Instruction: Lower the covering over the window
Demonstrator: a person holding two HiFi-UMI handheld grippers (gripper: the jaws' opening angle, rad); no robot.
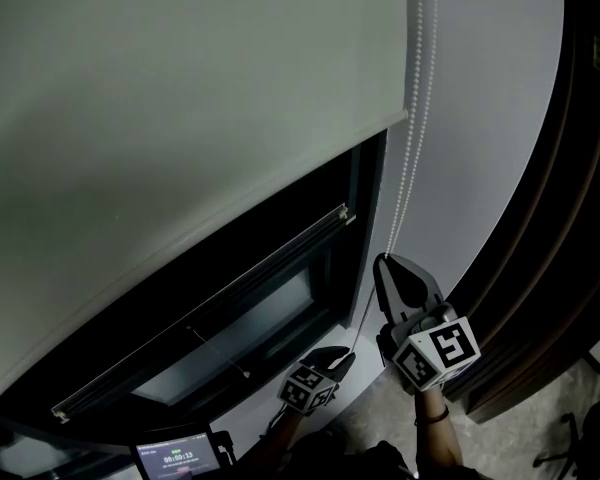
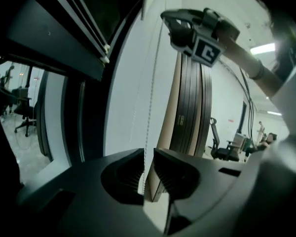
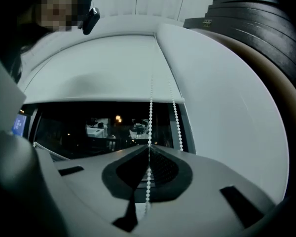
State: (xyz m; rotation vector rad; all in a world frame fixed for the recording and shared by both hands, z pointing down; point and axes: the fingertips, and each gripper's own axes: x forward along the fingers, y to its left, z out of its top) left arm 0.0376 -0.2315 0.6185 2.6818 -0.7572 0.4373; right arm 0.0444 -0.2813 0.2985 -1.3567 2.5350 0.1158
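A pale grey roller blind hangs partway down over the dark window. Its white bead chain drops along the window's right side. My right gripper is shut on one strand of the chain, which passes between the closed jaws; the second strand hangs free to the right. Lower down, my left gripper stands slightly open, and the chain runs through the gap between its pads without being pinched. In the left gripper view the right gripper shows above.
A dark curved frame of stacked panels stands close on the right. A metal bar crosses the window pane. A small lit screen sits at the bottom left. Office chairs stand behind.
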